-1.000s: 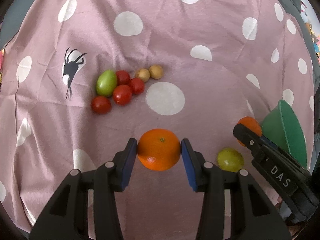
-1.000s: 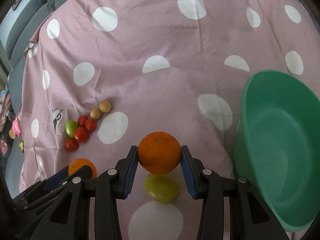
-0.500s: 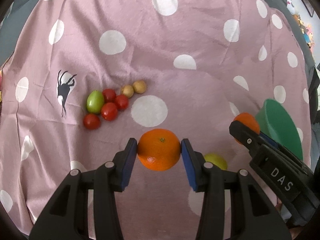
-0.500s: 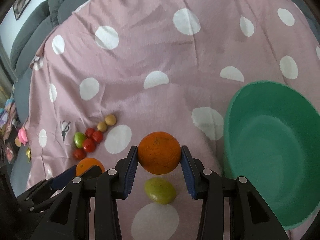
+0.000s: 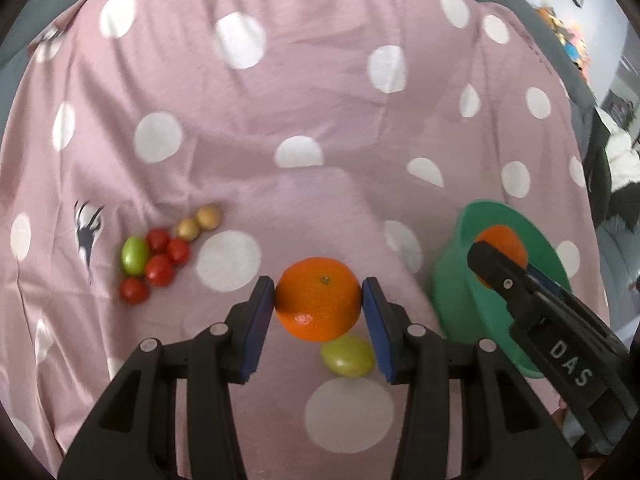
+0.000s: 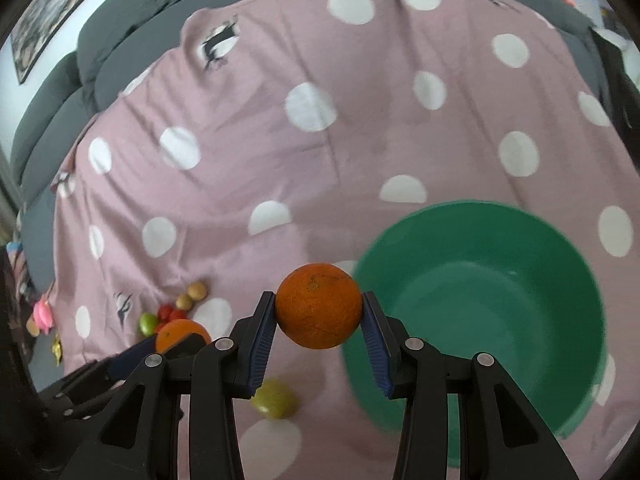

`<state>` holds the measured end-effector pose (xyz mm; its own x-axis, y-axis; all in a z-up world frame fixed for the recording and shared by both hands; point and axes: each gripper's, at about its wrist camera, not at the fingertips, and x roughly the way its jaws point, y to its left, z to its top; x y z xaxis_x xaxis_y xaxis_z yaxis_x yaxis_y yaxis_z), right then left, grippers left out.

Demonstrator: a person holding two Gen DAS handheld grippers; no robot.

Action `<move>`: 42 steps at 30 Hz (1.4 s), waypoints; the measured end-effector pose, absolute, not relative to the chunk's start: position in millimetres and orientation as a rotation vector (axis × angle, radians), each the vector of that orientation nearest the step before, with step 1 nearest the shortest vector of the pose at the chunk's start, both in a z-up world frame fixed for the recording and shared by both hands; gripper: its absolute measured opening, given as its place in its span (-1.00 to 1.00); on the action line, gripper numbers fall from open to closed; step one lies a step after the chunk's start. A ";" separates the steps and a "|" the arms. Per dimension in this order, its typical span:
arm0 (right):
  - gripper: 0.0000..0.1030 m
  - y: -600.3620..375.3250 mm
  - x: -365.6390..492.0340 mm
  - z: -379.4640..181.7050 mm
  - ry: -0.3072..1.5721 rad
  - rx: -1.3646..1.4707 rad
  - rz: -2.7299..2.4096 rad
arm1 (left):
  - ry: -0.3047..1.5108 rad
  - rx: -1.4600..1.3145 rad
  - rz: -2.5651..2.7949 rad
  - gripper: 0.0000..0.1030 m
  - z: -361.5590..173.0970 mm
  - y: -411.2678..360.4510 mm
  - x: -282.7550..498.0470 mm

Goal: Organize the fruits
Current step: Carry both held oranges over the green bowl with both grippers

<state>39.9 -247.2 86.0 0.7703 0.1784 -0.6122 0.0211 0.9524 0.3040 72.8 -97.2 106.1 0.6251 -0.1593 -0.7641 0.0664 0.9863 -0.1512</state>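
Observation:
My left gripper [image 5: 319, 300] is shut on an orange [image 5: 318, 298], held above the pink spotted cloth. My right gripper [image 6: 319, 312] is shut on a second orange [image 6: 319, 311], at the left rim of an empty green bowl [image 6: 480, 292]. In the left wrist view that second orange [image 5: 500, 246] and the right gripper hang over the green bowl [image 5: 452, 300]. A yellow-green fruit [image 5: 347, 356] lies on the cloth under the left gripper, also seen as the yellow-green fruit [image 6: 276, 400] in the right wrist view.
A cluster lies on the cloth at left: a green fruit [image 5: 135, 255], several red tomatoes [image 5: 160, 270] and two small brown fruits [image 5: 198, 222]. Grey sofa cushions [image 6: 120, 52] border the cloth at the back. Small toys [image 6: 42, 316] sit at the far left edge.
Both grippers rose and moved right with their oranges. The right orange now hangs by the bowl; the bowl shows more fully. The yellow-green fruit stayed on the cloth.

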 end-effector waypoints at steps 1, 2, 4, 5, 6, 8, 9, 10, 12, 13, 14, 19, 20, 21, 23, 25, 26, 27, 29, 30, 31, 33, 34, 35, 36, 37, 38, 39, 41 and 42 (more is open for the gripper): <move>-0.14 -251.8 39.5 86.0 0.688 0.306 0.069 | 0.885 -0.102 -0.135 -0.12 107.3 -100.8 74.7; -0.14 -255.9 39.0 86.1 0.687 0.310 0.056 | 0.883 -0.093 -0.141 -0.12 108.6 -104.7 76.2; -0.14 -264.7 37.5 86.6 0.680 0.326 0.038 | 0.883 -0.079 -0.153 -0.12 110.4 -111.0 77.6; -0.14 -268.7 36.6 87.1 0.677 0.334 0.030 | 0.883 -0.072 -0.164 -0.12 111.7 -115.5 78.7; -0.14 -273.8 35.1 87.9 0.672 0.344 0.019 | 0.882 -0.068 -0.174 -0.12 112.9 -118.5 79.3; -0.14 -282.0 32.1 88.8 0.662 0.356 -0.003 | 0.879 -0.063 -0.206 -0.12 115.7 -126.1 82.1; -0.14 -285.9 30.6 89.3 0.657 0.360 -0.015 | 0.877 -0.060 -0.222 -0.12 117.2 -130.1 82.9; -0.14 -289.1 29.5 89.4 0.654 0.365 -0.026 | 0.874 -0.056 -0.239 -0.12 119.0 -135.3 83.7; -0.14 -295.9 28.0 89.2 0.648 0.376 -0.044 | 0.871 -0.042 -0.264 -0.12 121.2 -145.9 84.5; -0.14 -299.2 27.2 88.9 0.647 0.382 -0.053 | 0.872 -0.035 -0.281 -0.12 121.8 -152.3 85.1; -0.14 -302.4 26.5 88.5 0.645 0.388 -0.061 | 0.875 -0.031 -0.292 -0.12 121.2 -156.0 86.0; -0.14 -316.6 24.0 87.2 0.636 0.413 -0.116 | 0.871 -0.028 -0.344 -0.12 119.4 -173.8 88.7; -0.14 -319.4 23.7 86.1 0.638 0.418 -0.120 | 0.876 -0.029 -0.353 -0.12 117.4 -176.9 89.5; -0.14 -323.0 23.3 84.5 0.642 0.425 -0.130 | 0.879 -0.029 -0.362 -0.12 115.4 -180.5 90.6; -0.14 -328.3 22.4 82.0 0.649 0.429 -0.157 | 0.890 -0.015 -0.367 -0.12 111.2 -189.7 93.4; -0.14 -332.8 22.2 79.8 0.656 0.429 -0.181 | 0.873 0.007 -0.360 -0.12 110.2 -196.5 93.2; -0.14 -335.5 22.2 78.3 0.660 0.430 -0.192 | 0.867 0.013 -0.365 -0.12 110.7 -198.9 92.6; -0.14 -337.6 22.0 77.2 0.663 0.432 -0.199 | 0.867 0.015 -0.371 -0.12 110.4 -201.0 92.8; -0.14 -340.6 21.9 74.9 0.670 0.433 -0.216 | 0.874 0.008 -0.385 -0.12 109.9 -203.9 93.3; -0.14 -342.2 21.3 74.2 0.673 0.431 -0.223 | 0.877 0.004 -0.395 -0.12 109.8 -205.3 93.4; -0.14 -343.4 21.1 74.0 0.674 0.429 -0.231 | 0.881 0.000 -0.406 -0.12 109.3 -206.6 93.6; -0.14 -346.6 19.3 73.6 0.671 0.428 -0.247 | 0.889 -0.002 -0.425 -0.12 107.0 -209.6 94.6; -0.14 -349.1 18.3 72.9 0.671 0.433 -0.249 | 0.896 -0.001 -0.428 -0.12 105.2 -211.3 95.3; -0.14 -351.2 17.8 71.9 0.672 0.439 -0.249 | 0.901 0.001 -0.428 -0.12 104.3 -213.4 95.9; -0.14 -353.8 17.5 70.5 0.675 0.445 -0.250 | 0.905 0.004 -0.428 -0.12 102.8 -214.9 96.3; -0.14 -355.1 17.6 69.4 0.678 0.448 -0.253 | 0.908 0.009 -0.429 -0.12 101.4 -216.8 96.5; -0.14 -357.0 17.8 67.8 0.683 0.452 -0.258 | 0.909 0.011 -0.434 -0.12 101.0 -218.1 95.3; -0.14 -358.7 18.0 66.5 0.687 0.456 -0.262 | 0.912 0.013 -0.441 -0.12 100.2 -219.4 94.8; -0.14 -362.1 18.7 63.6 0.691 0.471 -0.262 | 0.918 0.012 -0.460 -0.12 98.6 -222.3 94.5; -0.14 -362.9 19.0 62.7 0.695 0.475 -0.258 | 0.921 0.011 -0.464 -0.12 97.9 -222.8 94.5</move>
